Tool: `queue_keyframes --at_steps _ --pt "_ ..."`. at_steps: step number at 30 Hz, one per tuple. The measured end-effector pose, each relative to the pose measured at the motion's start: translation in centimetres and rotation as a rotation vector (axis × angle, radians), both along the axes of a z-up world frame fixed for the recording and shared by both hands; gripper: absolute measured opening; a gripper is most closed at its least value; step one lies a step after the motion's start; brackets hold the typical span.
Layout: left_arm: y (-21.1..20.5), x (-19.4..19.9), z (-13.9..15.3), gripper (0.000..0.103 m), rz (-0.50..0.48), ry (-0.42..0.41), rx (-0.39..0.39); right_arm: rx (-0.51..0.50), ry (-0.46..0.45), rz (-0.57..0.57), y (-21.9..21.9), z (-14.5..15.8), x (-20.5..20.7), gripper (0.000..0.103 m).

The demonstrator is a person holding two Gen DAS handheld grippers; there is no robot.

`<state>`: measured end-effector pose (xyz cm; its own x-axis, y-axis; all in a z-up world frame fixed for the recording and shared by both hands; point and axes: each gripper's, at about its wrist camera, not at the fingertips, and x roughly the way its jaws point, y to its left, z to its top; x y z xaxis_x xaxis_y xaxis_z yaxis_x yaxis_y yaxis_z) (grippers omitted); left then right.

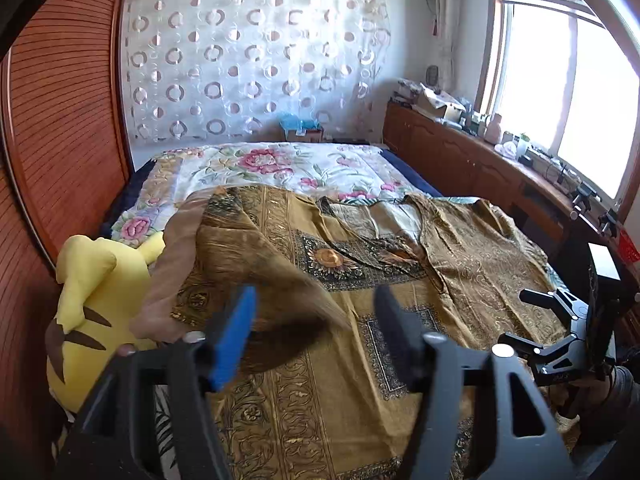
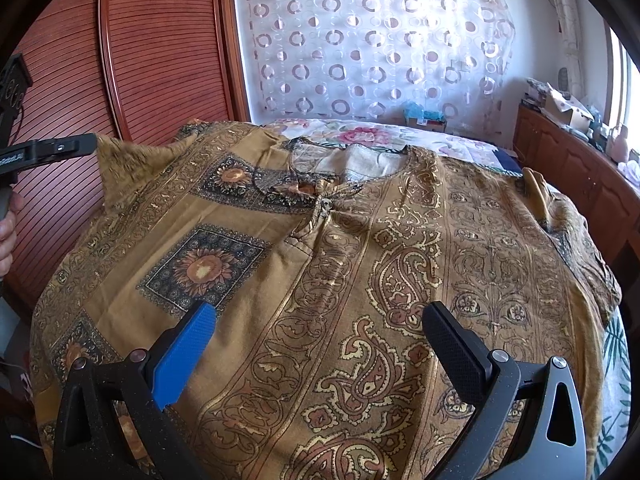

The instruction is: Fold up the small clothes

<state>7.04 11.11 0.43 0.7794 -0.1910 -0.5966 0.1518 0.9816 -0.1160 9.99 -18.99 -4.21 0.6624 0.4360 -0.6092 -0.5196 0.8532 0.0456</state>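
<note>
One brown patterned shirt point(image 2: 340, 280) lies spread front-up on the bed point(image 1: 280, 164), neckline toward the far wall. Step in hand looks like the first side fold: the sleeve point(image 1: 256, 272) on the wardrobe side is lifted off the bed and blurred across the left wrist view. In the right wrist view the left gripper point(image 2: 86, 146) sits at that sleeve's raised edge, apparently touching it; its own camera shows the jaws wide apart, cloth between but not pinched. So it reads as spread, hold unclear. Right gripper point(image 2: 316, 340) hovers low over the shirt's front, jaws wide apart, gripping nothing.

Next move, my guess: lay the sleeve flat inward across the chest, then the right gripper needs to pinch the opposite sleeve or hem.

Counts: one shirt, two grippers, one yellow plush toy point(image 1: 92, 304) beside the bed's left edge, one flowered bedspread point(image 1: 260, 168) under the shirt.
</note>
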Motion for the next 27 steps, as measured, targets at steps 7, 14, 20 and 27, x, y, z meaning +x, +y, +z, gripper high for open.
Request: queue_keyframes --at_steps 7,14,20,27 --pt "0.8 -1.7 0.9 0.075 0.067 -0.063 0.03 -0.008 -0.048 0.018 0.4 1.4 0.2 0.103" --pt "2.6 -3.0 1.0 0.075 0.162 -0.119 0.045 -0.013 -0.146 0.091 3.1 3.7 0.8 0.102" --pt "3.9 -3.8 0.8 0.075 0.214 -0.134 0.079 -0.005 -0.243 0.168 7.2 5.2 2.1 0.101" --pt "5.5 -4.4 0.2 0.075 0.252 -0.125 0.077 -0.001 -0.23 0.28 12.0 4.8 4.8 0.098"
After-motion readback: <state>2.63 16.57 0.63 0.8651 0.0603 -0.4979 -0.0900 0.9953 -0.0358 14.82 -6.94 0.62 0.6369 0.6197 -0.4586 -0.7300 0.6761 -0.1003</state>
